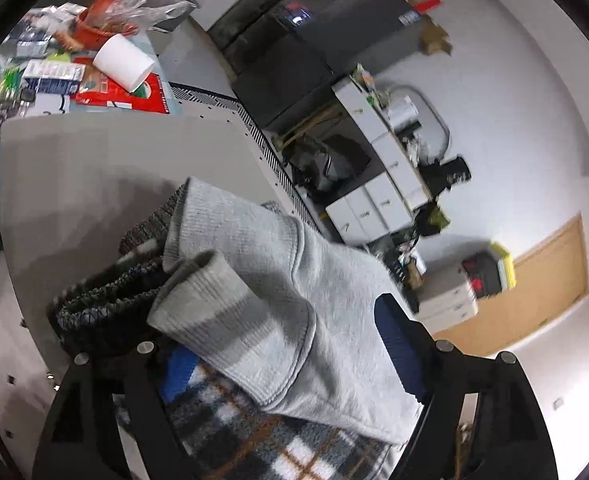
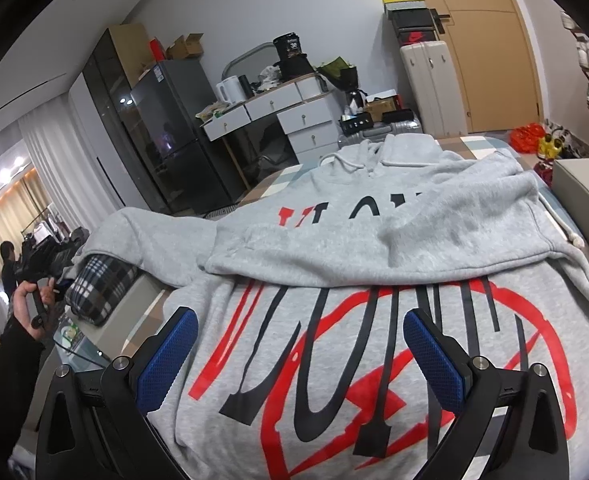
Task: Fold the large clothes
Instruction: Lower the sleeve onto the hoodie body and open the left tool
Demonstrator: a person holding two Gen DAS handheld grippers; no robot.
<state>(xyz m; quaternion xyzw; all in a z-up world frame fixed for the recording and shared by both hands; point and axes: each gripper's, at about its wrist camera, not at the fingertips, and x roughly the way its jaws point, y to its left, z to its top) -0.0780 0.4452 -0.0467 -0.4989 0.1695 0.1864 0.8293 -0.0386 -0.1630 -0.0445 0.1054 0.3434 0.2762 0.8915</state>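
A grey hoodie (image 2: 374, 240) with red and black print lies spread on the table, one sleeve folded across its chest. My right gripper (image 2: 300, 340) hovers open just over the printed front, with its blue pads (image 2: 170, 360) clear of the cloth. In the left wrist view the hoodie's grey sleeve and ribbed cuff (image 1: 222, 300) drape across the gap of my left gripper (image 1: 282, 332). Its jaws stand wide, one blue pad (image 1: 398, 344) showing beside the fabric and the other mostly hidden under it. The right wrist view shows a hand (image 2: 26, 312) holding that gripper at the far left.
A plaid cloth (image 1: 254, 432) and a dark knitted garment (image 1: 106, 296) lie under the sleeve. A white cup (image 1: 122, 62), packets and a red bowl crowd the far table end. Drawers, a dark fridge (image 2: 166, 132), suitcases and a door stand behind. A person (image 2: 8, 256) stands far left.
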